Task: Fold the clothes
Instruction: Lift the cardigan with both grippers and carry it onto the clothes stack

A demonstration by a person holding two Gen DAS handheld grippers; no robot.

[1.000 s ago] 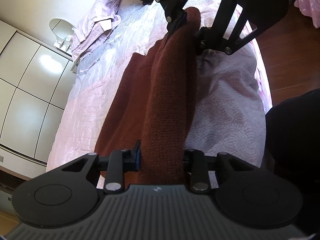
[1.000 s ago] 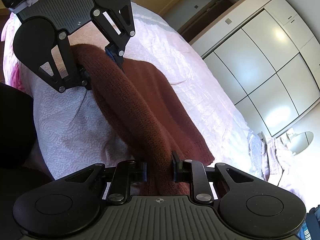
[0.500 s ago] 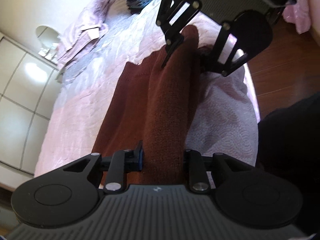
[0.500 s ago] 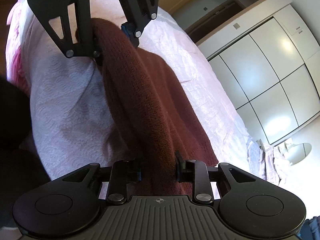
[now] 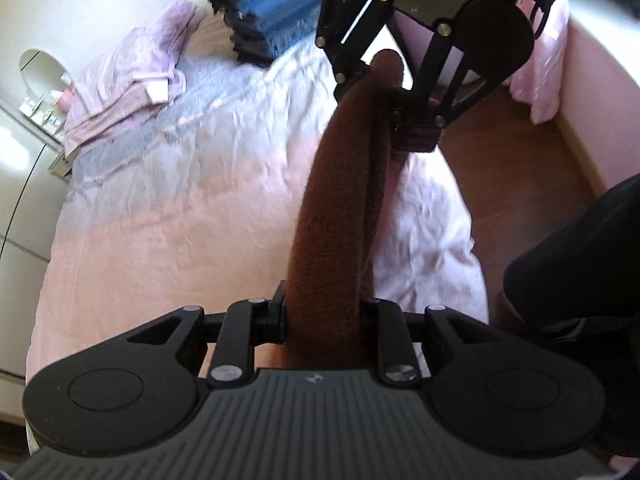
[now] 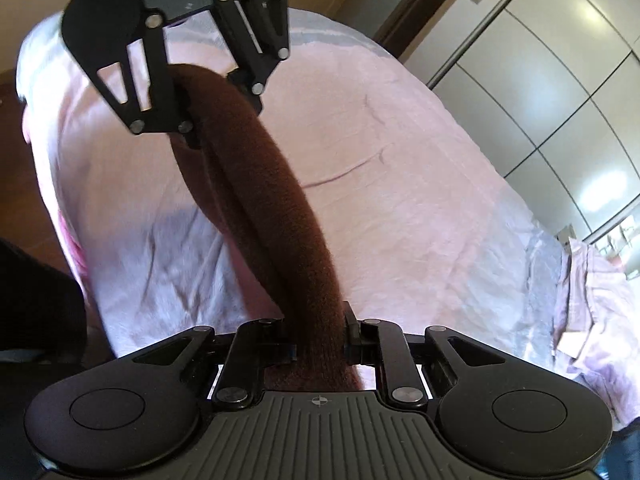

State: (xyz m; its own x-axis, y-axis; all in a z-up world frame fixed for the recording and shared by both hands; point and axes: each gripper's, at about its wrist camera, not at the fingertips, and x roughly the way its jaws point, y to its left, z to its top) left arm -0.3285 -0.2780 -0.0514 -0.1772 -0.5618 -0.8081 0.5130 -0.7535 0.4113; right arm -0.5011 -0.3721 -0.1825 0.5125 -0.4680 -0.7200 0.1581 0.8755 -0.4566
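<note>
While the brown knit garment (image 5: 340,208) is stretched between the two tools, the scene is read as follows:

Garment: a rust-brown knit piece is bunched into a thick rope and is held in the air above the bed (image 5: 168,208); in the right wrist view (image 6: 276,204) it is seen running from the near fingers up to the far tool.

Left gripper (image 5: 324,312): its fingers are set narrow and are pressed on one end of the knit, which fills the gap between them. In the right wrist view the same tool (image 6: 212,92) is seen at the top, with the cloth pinched in it.

Right gripper (image 6: 320,340): its jaws are closing, and the other end of the knit is clamped between them. In the left wrist view it (image 5: 380,80) is seen at the far end of the rope of cloth.

Bed: a pale pink, wrinkled cover is spread under the garment; no part of the brown cloth is seen touching it.

Far end of the bed: a lilac garment (image 5: 132,76) is laid crumpled there, and a stack of dark blue folded clothes (image 5: 264,8) is set just beside it.

Surroundings: white wardrobe doors (image 6: 560,92) are seen past the bed, and a wooden floor (image 5: 508,168) is seen at its side.

Person: a dark-clothed leg (image 5: 580,256) is seen at the edge of the bed.
</note>
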